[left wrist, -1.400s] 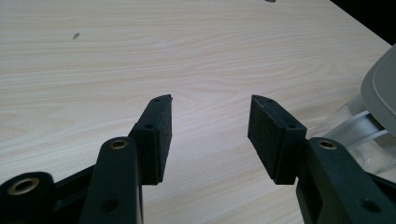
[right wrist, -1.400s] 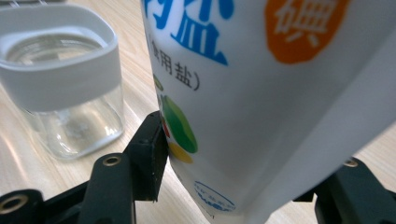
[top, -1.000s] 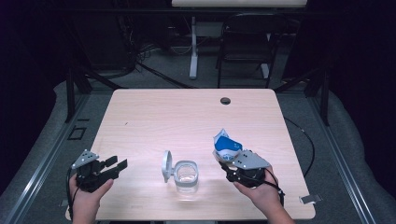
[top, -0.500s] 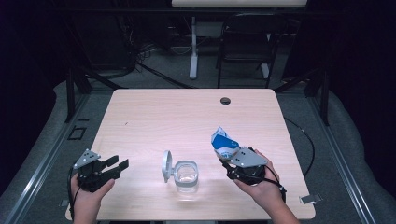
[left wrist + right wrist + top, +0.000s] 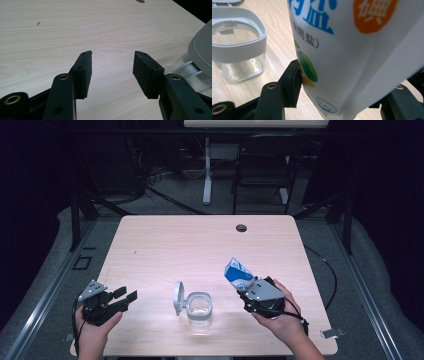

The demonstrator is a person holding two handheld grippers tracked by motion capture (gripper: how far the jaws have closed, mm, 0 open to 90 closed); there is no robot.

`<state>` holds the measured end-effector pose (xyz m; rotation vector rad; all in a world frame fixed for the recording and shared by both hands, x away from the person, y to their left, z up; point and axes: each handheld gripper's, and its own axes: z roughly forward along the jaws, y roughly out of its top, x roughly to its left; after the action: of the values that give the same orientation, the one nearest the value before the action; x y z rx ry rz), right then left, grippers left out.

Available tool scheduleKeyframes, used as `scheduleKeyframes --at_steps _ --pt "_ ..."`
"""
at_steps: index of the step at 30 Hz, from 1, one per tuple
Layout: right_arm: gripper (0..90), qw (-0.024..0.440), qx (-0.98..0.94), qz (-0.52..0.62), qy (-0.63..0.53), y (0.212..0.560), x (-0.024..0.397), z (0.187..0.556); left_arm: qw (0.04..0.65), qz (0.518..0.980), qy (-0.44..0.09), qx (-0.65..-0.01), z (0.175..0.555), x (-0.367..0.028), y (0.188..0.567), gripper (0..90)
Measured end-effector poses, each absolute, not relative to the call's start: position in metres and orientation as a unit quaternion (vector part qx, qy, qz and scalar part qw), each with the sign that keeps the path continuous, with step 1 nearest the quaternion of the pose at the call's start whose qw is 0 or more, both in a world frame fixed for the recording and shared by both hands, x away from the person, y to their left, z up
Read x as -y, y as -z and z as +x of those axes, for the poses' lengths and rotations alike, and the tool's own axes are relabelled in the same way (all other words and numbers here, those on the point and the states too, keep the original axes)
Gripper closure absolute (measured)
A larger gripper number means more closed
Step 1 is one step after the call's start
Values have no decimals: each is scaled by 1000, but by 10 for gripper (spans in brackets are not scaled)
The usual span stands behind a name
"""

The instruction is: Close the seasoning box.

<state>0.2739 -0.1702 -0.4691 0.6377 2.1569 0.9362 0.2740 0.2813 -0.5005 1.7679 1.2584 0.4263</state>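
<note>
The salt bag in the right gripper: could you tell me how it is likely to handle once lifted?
The bag probably gives under pressure: its printed film creases where the right gripper clamps it. Its glossy skin may be slippery. It leans toward the open jar in the high view, so its contents could shift.

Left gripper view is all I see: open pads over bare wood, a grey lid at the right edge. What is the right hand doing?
Observer: The right tool is shut on a white and blue pouch.
Operator: To what does the grey lid belong?
Observer: To a clear jar with a grey rim; the lid stands open at its left side in the high view.
Operator: Is something inside the jar?
Observer: It looks empty in the right gripper view.
</note>
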Motion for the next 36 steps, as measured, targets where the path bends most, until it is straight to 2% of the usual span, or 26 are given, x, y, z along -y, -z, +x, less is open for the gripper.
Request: scheduleKeyframes --at_steps 23,36 --pt "421 387 -850 197 -297 476 159 270 451 711 -173 -511 274 -284 501 498" --pt "422 384 -860 177 -285 476 153 272 450 708 -172 -516 274 -287 502 498"
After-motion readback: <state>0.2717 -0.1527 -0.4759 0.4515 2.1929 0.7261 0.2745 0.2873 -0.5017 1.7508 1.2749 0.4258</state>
